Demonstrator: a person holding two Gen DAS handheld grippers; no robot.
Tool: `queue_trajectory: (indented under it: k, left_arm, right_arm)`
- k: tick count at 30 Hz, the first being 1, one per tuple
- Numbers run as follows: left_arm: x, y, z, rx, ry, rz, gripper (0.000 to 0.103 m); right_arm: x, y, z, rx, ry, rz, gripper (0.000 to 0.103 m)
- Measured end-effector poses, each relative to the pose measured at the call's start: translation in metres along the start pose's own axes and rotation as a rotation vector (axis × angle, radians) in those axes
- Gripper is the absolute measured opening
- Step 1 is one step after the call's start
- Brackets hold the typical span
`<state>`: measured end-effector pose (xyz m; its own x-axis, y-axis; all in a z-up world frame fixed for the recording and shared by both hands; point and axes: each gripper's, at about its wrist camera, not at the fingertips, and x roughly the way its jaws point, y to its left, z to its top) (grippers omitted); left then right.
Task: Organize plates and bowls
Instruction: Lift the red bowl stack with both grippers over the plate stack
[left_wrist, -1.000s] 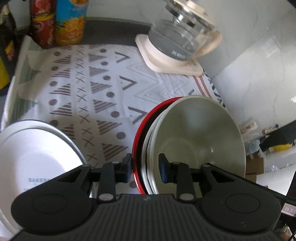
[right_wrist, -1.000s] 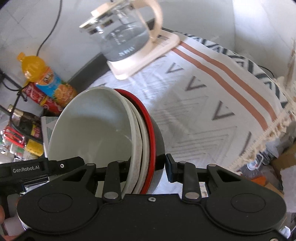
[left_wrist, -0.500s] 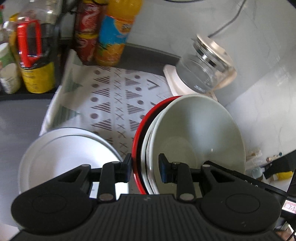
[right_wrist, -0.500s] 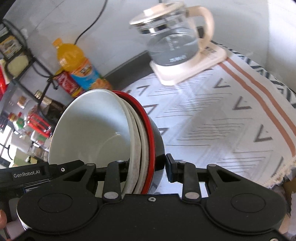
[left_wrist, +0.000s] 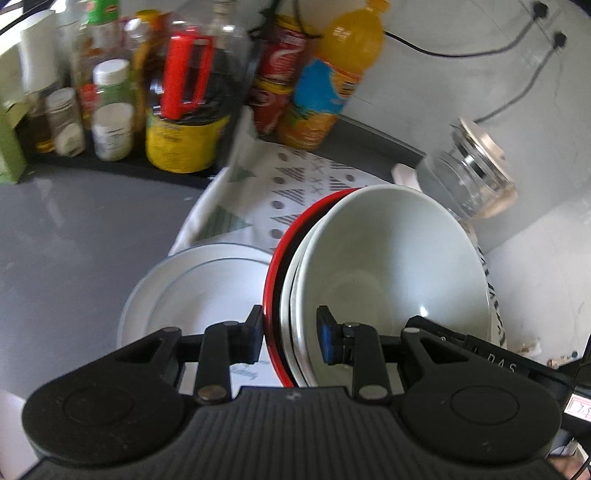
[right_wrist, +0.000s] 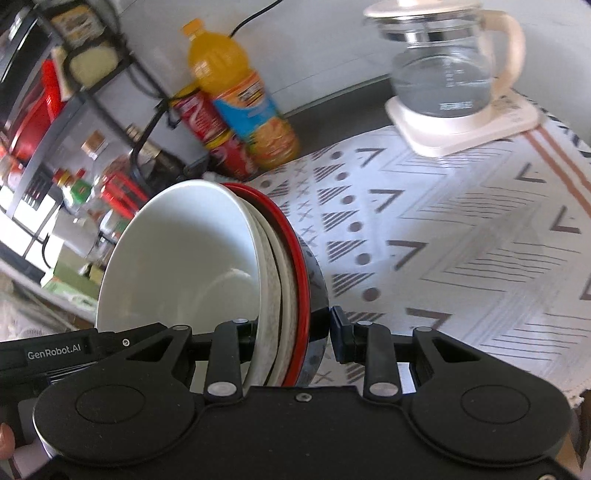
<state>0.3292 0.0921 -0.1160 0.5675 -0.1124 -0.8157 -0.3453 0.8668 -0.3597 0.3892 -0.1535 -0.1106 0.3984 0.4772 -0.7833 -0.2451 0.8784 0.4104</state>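
So both claws are clamped onto the same stack of bowls (left_wrist: 388, 273) from opposite sides. Left gripper (left_wrist: 291, 336) has its jaws pinched over the rims closest to it: one finger outside the red-rimmed bowl (left_wrist: 271, 280), the other inside the top white bowl. Right gripper (right_wrist: 295, 332) is doing the mirror thing, one finger tucked inside the white bowl and the other against the dark outer wall of the red-rimmed one. The stack's tipped up on edge between them, openings facing sideways, white ones nested inside the red one.

Just left of the left claw and lower down sit the white plates (left_wrist: 192, 291), stacked, partly on the patterned cloth (right_wrist: 461, 240). Past the bowls the cloth runs on ahead. Further out from the left claw there's an orange drink bottle (left_wrist: 328, 85) and a red can (left_wrist: 280, 74) by the wall, jars and bottles off to the far left, blurry. Ahead and right of the right claw, a glass kettle (right_wrist: 447, 70) on its cream base.
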Motion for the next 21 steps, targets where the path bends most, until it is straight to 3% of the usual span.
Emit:
queue_trajectory:
  k: [21]
  left_arm:
    - [-0.013, 0.062, -0.027, -0.174, -0.005, 0.080, 0.028]
  right_arm:
    - [0.038, 0.054, -0.012, -0.142, 0.136, 0.048, 0.030]
